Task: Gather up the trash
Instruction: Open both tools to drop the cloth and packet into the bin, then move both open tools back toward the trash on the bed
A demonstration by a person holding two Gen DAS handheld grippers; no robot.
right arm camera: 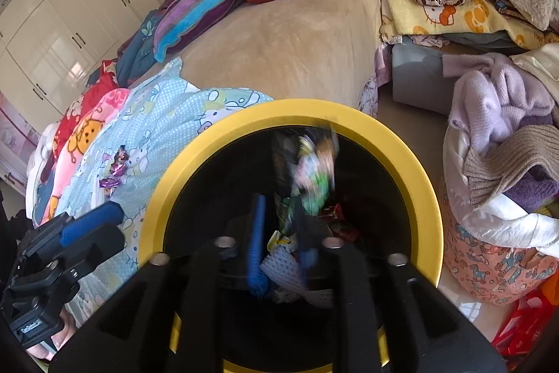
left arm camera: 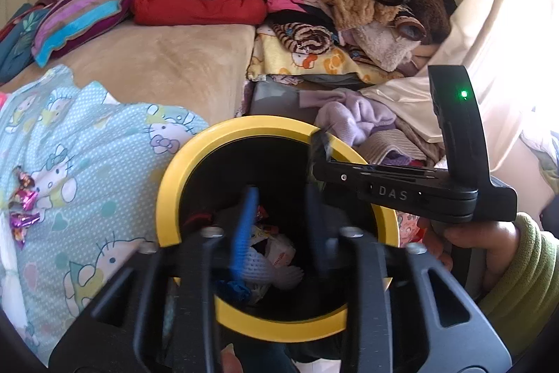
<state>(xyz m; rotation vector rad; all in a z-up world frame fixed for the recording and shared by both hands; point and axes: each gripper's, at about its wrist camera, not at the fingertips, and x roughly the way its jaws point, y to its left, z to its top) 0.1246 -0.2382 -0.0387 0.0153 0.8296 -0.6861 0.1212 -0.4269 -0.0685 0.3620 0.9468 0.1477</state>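
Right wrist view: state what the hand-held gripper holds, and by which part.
Nothing gripped: right hand-held gripper stands open over the yellow bin; a blurred wrapper looks loose.

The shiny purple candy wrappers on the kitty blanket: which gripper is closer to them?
Left. The left gripper sits beside the blanket near the candy wrappers; the right gripper is over the yellow bin.

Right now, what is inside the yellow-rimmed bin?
The bin holds crumpled wrappers and a white mesh piece. The bottom and the near side are covered by the fingers.
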